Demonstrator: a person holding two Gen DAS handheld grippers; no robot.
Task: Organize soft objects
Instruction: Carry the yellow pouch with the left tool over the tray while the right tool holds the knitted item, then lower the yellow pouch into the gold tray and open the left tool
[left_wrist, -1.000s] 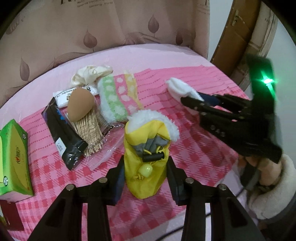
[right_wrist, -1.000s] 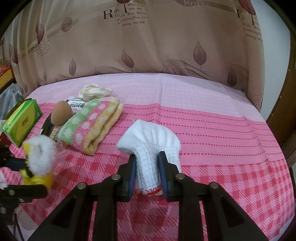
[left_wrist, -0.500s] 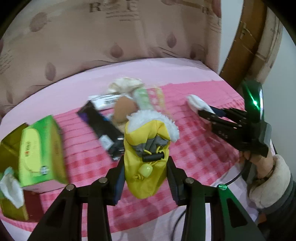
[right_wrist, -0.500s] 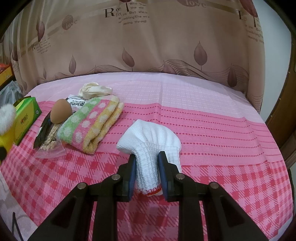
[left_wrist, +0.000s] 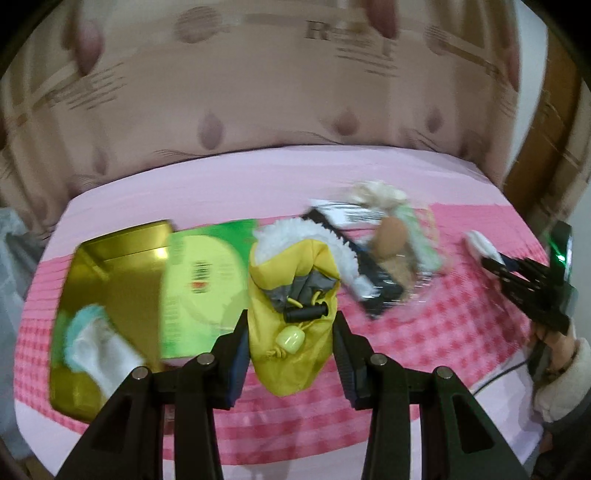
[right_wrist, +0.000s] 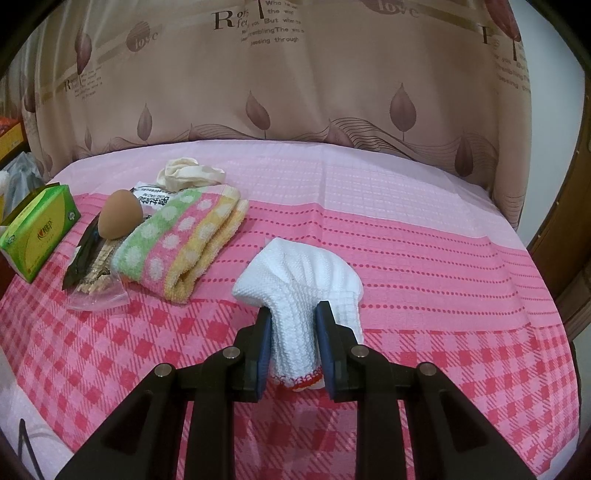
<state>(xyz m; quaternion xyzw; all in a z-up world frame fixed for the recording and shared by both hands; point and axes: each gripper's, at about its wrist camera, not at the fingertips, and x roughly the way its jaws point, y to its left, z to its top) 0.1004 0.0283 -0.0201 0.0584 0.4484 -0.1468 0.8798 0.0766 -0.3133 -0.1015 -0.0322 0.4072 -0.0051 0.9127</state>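
Note:
My left gripper (left_wrist: 290, 332) is shut on a yellow drawstring pouch (left_wrist: 291, 306) with a white fluffy rim and holds it above the pink checked tablecloth (left_wrist: 424, 332). A gold tin box (left_wrist: 110, 295) with a white and teal cloth (left_wrist: 96, 343) in it lies at the left. My right gripper (right_wrist: 293, 332) is shut on a white knitted sock (right_wrist: 299, 291) that rests on the cloth (right_wrist: 443, 295). It also shows at the right in the left wrist view (left_wrist: 524, 280). A folded dotted towel (right_wrist: 184, 240) lies left of the sock.
A green tissue box (right_wrist: 37, 232), a brown egg-shaped sponge (right_wrist: 120, 218), a bag of wooden sticks (right_wrist: 96, 284), a black packet (right_wrist: 83, 251), a white label packet (right_wrist: 153, 197) and a cream cloth (right_wrist: 188, 173) lie at the left. A curtain (right_wrist: 295, 92) hangs behind.
My left gripper has swung left with the yellow pouch; the gold tin and green box have come into its view. My right gripper has kept still on the white sock.

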